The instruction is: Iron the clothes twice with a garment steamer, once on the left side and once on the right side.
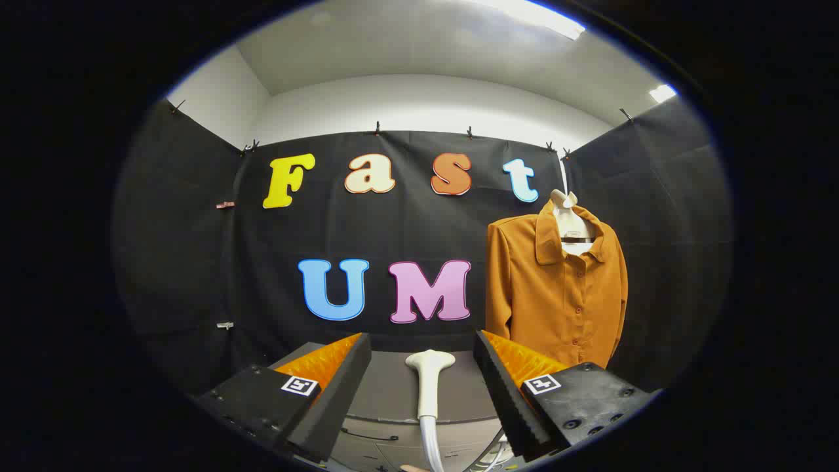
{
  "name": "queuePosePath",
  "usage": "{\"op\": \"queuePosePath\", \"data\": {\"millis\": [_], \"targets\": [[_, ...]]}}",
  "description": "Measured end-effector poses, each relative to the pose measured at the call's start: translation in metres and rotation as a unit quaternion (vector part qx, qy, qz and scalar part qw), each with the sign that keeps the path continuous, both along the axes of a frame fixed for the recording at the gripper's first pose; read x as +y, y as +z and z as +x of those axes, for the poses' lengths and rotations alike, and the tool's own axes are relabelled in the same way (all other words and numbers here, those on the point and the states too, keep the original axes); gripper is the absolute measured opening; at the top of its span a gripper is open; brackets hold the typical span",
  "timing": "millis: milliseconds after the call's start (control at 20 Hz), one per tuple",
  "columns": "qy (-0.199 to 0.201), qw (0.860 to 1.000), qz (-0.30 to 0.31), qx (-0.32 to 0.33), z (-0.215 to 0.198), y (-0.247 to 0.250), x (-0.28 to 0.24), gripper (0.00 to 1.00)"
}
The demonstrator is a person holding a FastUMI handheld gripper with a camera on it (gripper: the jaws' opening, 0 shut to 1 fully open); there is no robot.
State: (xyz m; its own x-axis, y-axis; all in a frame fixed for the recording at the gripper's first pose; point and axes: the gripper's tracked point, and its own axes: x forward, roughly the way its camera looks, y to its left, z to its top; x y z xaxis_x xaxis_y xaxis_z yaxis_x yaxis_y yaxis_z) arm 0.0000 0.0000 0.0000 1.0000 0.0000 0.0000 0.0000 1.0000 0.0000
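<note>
Gripper view showed the gripper (423,367) level, its fingers spread wide and holding nothing. Between them, untouched, the white steamer head (429,380) stood upright on a grey table (387,393). Farther right, an orange shirt (557,288) hung on the booth wall.

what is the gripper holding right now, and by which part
Nothing. The gripper is open, its fingers spread wide on either side of the white steamer head, which stands between them untouched. The orange shirt hangs beyond the fingers.
</note>
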Motion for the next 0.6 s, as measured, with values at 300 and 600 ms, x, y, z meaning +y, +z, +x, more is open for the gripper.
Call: {"op": "queuePosePath", "data": {"millis": [300, 600], "targets": [[-0.004, 1.0, -0.003, 0.005, 0.0016, -0.0035, -0.0029, 0.98], [-0.015, 1.0, -0.003, 0.013, 0.0014, -0.0095, -0.0063, 0.98]]}}
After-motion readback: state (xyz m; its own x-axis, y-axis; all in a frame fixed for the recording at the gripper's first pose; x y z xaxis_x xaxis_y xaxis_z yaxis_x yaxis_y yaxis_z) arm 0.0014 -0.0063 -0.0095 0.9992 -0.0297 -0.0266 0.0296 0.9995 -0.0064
